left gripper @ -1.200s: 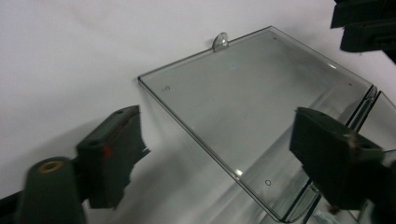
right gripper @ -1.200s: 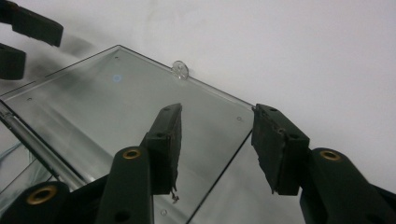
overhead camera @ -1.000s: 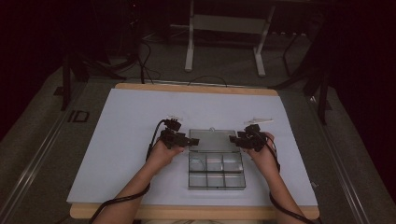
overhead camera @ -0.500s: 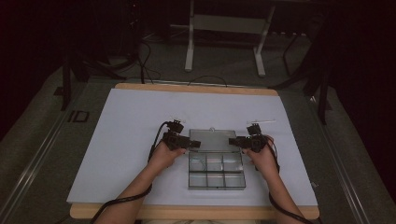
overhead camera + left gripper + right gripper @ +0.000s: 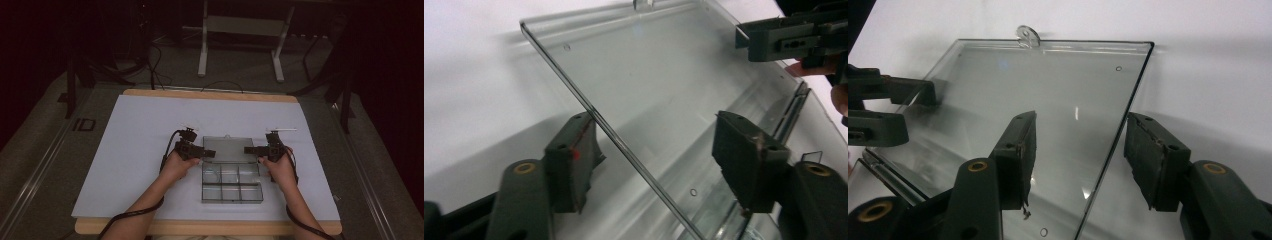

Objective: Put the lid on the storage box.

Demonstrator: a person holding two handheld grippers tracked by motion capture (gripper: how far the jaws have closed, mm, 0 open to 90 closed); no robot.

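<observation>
White table sheet, clear lid edges between both parted tongs, unclamped.

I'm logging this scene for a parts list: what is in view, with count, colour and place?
Compartment box: one, clear plastic, on the sheet near the table's front edge, between the hands.
Lid: one, clear, hinged open at the box's far side; each side edge runs between a gripper's jaws.
Sheet: one, white, covering the tabletop.
Table: one, wooden edge.
Stand: one, white-legged, on the floor beyond the table.
Left gripper: one, black, jaws open astride the lid's left edge.
Right gripper: one, black, jaws open astride the right edge.
</observation>
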